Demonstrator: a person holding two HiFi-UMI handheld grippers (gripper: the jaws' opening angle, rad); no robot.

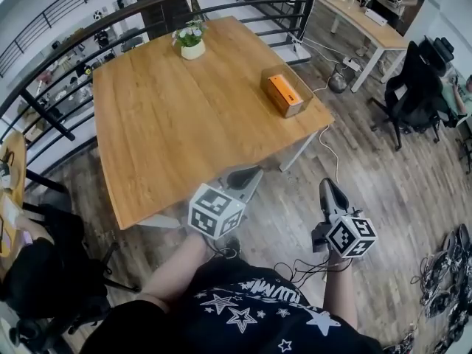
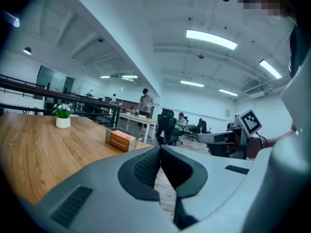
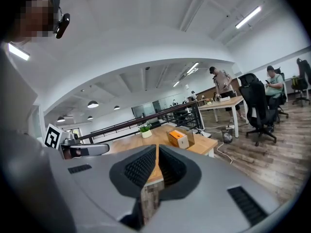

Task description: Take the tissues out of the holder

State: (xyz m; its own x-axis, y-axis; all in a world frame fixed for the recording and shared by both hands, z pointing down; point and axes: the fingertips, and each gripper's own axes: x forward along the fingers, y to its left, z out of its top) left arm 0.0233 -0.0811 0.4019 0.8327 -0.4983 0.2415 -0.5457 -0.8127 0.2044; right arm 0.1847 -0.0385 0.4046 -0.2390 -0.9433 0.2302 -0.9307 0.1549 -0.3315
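Observation:
The tissue holder [image 1: 284, 93], a small wooden box with an orange tissue pack in it, lies near the far right edge of the wooden table [image 1: 169, 131]. It also shows in the left gripper view as the holder [image 2: 120, 140], and in the right gripper view as the holder [image 3: 180, 138]. Both grippers hang off the table's near side, well short of the box. My left gripper [image 1: 249, 174] is shut with nothing between its pads [image 2: 146, 166]. My right gripper [image 1: 327, 186] is shut too, and its pads [image 3: 141, 166] hold nothing.
A white pot with a plant [image 1: 192, 41] stands at the table's far edge. A black railing [image 1: 66, 43] curves round the far and left sides. A black office chair [image 1: 413, 87] and a white desk [image 1: 361, 21] stand to the right. Cables [image 1: 332, 153] lie on the wooden floor.

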